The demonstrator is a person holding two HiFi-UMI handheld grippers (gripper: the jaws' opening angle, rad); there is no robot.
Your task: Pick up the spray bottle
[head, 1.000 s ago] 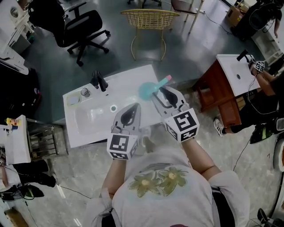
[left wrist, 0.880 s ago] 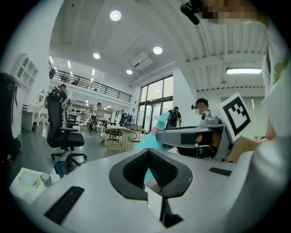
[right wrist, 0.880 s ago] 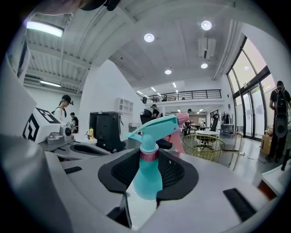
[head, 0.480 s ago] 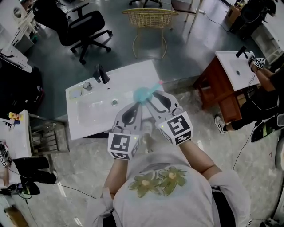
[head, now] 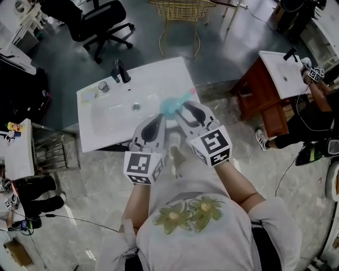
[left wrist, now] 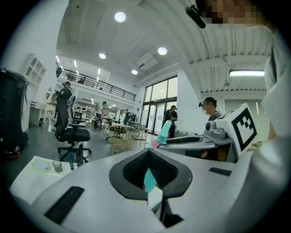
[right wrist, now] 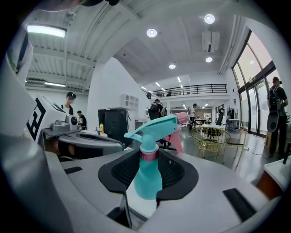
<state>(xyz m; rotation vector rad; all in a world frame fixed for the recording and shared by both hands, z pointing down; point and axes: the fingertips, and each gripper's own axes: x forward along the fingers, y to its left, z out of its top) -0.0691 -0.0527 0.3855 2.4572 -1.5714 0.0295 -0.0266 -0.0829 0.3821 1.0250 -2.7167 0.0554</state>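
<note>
The right gripper (head: pixel 184 107) is clenched on the bottle (right wrist: pixel 148 169) at its body, with the neck upright above the jaws, over the near edge of the surface (head: pixel 106 123). The left gripper (head: pixel 158 121), its jaws closed on nothing, hangs just beside the bottle.

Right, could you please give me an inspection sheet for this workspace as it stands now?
Surface: white sink counter, mostly bare.
Job's things: teal spray bottle, upright between the right gripper's jaws.
Clutter: glass and black tap at the counter's far edge.
Grippers: right gripper jaws shut on the bottle; left gripper jaws together, holding nothing.
Cables: thin cable on the floor; nothing seen on the counter.
Surroundings: office chair, wire chair, second sink on a wooden cabinet, people nearby.
</note>
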